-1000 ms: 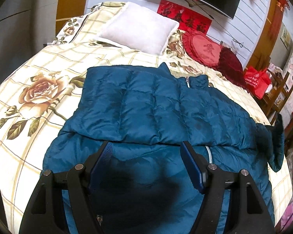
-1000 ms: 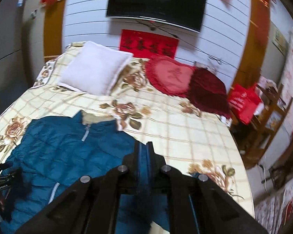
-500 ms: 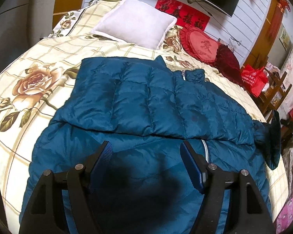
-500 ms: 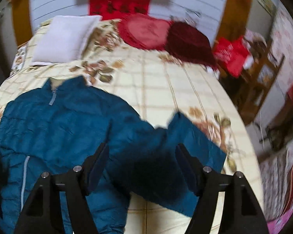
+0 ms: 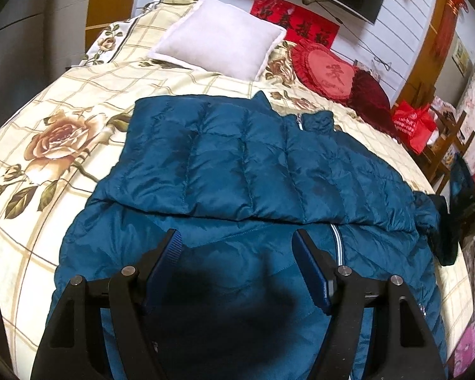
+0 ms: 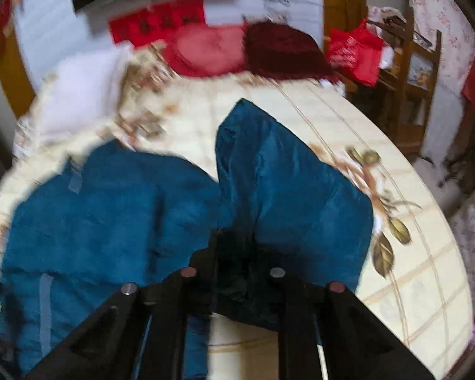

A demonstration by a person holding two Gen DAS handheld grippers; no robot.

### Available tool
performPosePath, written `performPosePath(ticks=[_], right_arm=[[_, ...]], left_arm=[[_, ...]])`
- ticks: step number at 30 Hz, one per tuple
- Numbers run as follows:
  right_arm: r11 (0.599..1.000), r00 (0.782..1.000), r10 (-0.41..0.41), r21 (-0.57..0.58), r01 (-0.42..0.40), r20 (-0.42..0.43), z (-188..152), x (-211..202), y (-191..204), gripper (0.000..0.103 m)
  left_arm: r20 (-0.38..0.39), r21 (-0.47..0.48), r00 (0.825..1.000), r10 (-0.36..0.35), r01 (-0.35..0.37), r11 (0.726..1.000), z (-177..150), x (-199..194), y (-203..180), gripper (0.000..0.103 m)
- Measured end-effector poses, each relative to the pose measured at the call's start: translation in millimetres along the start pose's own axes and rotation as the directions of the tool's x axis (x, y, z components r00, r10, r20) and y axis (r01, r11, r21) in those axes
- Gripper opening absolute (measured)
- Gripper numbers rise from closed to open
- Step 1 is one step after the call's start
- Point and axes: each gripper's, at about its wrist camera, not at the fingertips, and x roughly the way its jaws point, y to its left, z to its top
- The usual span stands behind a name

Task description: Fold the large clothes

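A teal quilted down jacket [image 5: 237,164] lies spread on the floral bedspread [image 5: 47,126], one sleeve folded across its chest, zipper and collar toward the pillows. My left gripper [image 5: 237,253] is open and empty, hovering just above the jacket's lower body. In the blurred right wrist view, the jacket body [image 6: 104,215] lies left and its other sleeve [image 6: 285,183] stretches away from my right gripper [image 6: 234,250], which is shut on the sleeve's dark cuff end.
A white pillow [image 5: 218,38], a red heart cushion [image 5: 326,69] and a dark red cushion [image 5: 370,98] lie at the bed's head. A red bag [image 5: 414,126] and wooden shelving [image 6: 411,63] stand beyond the bed's right edge.
My right gripper was shut, opened over the sleeve half a second ago, and has now closed on the sleeve's cuff end. The left gripper stays open, shifting slightly over the jacket.
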Motion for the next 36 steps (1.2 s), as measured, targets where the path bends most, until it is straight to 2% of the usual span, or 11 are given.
performPosePath(ticks=[5,7,13,16,22,27,29,32,33,34,36], right_arm=[[0.98,0.978,0.199,-0.032,-0.197,0.067,33.0,-29.7,43.0,0.013],[0.968,0.967,0.246,-0.071,-0.241,0.069,42.6,-34.8,69.4,0.013],[0.915,0.934,0.358,-0.203,-0.349,0.009,44.3,-22.0,175.8,0.013],[0.879,0.909,0.415,-0.239,-0.413,-0.044,36.5,-3.1,228.2,0.013],[0.835,0.877,0.447,-0.27,-0.48,-0.177,-4.0,44.6,304.7,0.013],[0.843,0.873,0.423,-0.247,-0.477,-0.243,-37.2,91.1,328.7,0.013],[0.846,0.862,0.425,-0.217,-0.487,-0.278,-48.2,110.9,329.2,0.013],[0.846,0.841,0.424,-0.186,-0.5,-0.336,-63.5,133.4,332.8,0.028],[0.838,0.829,0.438,-0.176,-0.517,-0.349,-66.4,134.8,333.5,0.042],[0.828,0.818,0.457,-0.169,-0.534,-0.35,-65.9,132.3,332.5,0.05],[0.802,0.801,0.499,-0.174,-0.572,-0.331,-60.9,116.3,326.7,0.058]], left_arm=[[0.009,-0.031,1.0,-0.011,0.011,0.999,2.3,-4.5,3.9,0.075],[0.013,-0.02,1.0,-0.01,0.011,1.0,3.2,-7.1,3.1,0.075],[0.04,-0.029,0.999,-0.008,0.009,1.0,8.3,-18.1,11.5,0.075],[0.046,-0.043,0.999,-0.003,0.005,0.999,9.6,-20.9,19.4,0.075],[0.047,-0.069,0.999,0.007,-0.004,0.998,9.4,-22.9,35.1,0.075],[0.06,-0.106,0.998,-0.013,0.019,0.994,9.4,-24.1,47.1,0.075],[0.067,-0.113,0.998,-0.021,0.029,0.993,9.9,-24.2,48.7,0.075],[0.066,-0.127,0.997,-0.039,0.048,0.991,10.3,-22.9,49.8,0.075],[0.066,-0.13,0.997,-0.045,0.054,0.99,10.2,-22.7,50.0,0.075],[0.067,-0.132,0.997,-0.047,0.056,0.99,10.5,-22.8,50.1,0.075],[0.073,-0.131,0.996,-0.054,0.064,0.989,10.5,-23.8,48.8,0.075]])
